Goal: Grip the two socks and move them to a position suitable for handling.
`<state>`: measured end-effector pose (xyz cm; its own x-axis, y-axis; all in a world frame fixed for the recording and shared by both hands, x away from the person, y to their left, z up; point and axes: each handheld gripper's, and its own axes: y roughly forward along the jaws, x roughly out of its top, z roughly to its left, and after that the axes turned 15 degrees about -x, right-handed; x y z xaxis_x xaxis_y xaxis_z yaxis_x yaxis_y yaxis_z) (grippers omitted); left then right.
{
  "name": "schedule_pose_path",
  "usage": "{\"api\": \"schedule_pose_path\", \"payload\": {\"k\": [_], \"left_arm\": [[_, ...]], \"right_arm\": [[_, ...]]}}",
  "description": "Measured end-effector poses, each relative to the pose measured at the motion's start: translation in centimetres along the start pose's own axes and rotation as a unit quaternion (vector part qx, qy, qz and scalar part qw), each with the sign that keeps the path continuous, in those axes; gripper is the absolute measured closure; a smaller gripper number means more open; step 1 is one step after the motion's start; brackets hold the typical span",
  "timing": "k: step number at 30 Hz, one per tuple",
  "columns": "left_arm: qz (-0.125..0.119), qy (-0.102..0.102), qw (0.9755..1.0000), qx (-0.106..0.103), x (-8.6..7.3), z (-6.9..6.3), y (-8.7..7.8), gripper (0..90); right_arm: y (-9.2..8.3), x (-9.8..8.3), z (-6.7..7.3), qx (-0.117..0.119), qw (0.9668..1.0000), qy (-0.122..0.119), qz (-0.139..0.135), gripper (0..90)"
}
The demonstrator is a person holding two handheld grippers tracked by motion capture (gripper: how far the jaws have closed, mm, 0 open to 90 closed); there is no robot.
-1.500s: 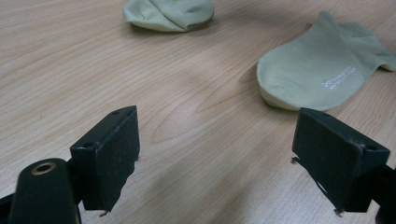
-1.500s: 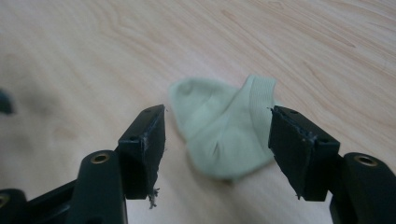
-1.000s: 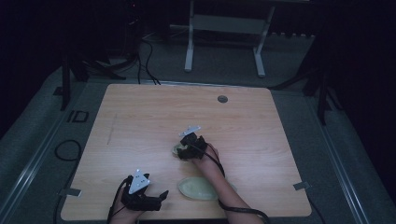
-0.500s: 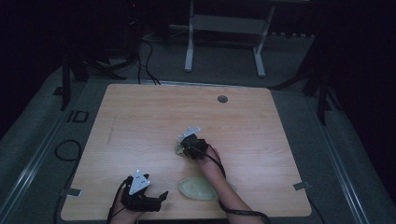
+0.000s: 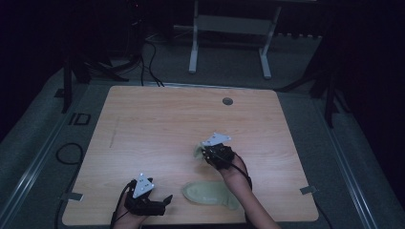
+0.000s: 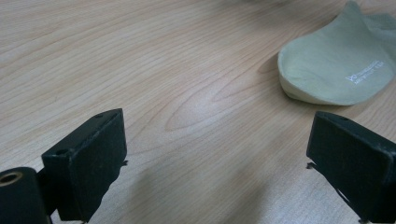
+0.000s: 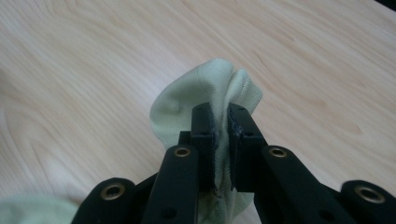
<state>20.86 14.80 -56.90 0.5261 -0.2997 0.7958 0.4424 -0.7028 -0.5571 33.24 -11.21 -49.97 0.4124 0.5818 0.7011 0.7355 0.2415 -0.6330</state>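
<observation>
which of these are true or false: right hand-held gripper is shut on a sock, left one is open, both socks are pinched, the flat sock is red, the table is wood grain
1. The right hand-held gripper is shut on a pale green sock. True.
2. The left hand-held gripper is open. True.
3. Both socks are pinched. False: the second sock lies flat on the table, apart from the left jaws.
4. The flat sock is red. False: pale green too.
5. The table is wood grain. True.

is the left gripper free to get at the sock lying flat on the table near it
Probably yes. The left gripper is open and holds nothing, and bare wood lies between it and the flat sock. The right gripper is busy, shut on the other sock.
</observation>
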Motion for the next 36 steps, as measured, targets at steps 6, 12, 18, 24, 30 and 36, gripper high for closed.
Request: {"api": "schedule_pose_path", "payload": {"k": [6, 12, 18, 24, 30, 36], "left_arm": [[0.000, -0.006, 1.0000, -0.005, 0.1, 0.0, 0.1, 6.3], [0.001, -0.005, 0.9999, -0.015, 0.5, -0.2, 0.4, 6.4], [0.010, 0.012, 0.9989, -0.045, 2.3, 0.0, 1.0, 14.4], [0.031, 0.028, 0.9975, -0.057, 4.9, 0.3, 3.0, 15.3], [0.026, 0.026, 0.9962, -0.078, 8.4, 1.3, 5.3, 22.1], [0.045, 0.026, 0.9924, -0.112, 10.1, 1.8, 8.0, 41.6]], "right_arm": [[0.7, -3.2, -0.5, -0.004, 0.9995, 0.013, 0.028, 81.6], [2.4, -5.3, 0.4, -0.003, 0.9984, 0.009, 0.055, 73.1], [2.4, -5.1, 0.4, 0.003, 0.9982, 0.013, 0.058, 62.7], [0.8, -3.6, -1.1, 0.022, 0.9985, 0.034, 0.038, 54.5], [0.0, -2.5, -3.2, 0.022, 0.9983, 0.046, 0.028, 62.6], [0.9, -3.5, -3.3, 0.035, 0.9970, 0.048, 0.049, 64.6]]}}
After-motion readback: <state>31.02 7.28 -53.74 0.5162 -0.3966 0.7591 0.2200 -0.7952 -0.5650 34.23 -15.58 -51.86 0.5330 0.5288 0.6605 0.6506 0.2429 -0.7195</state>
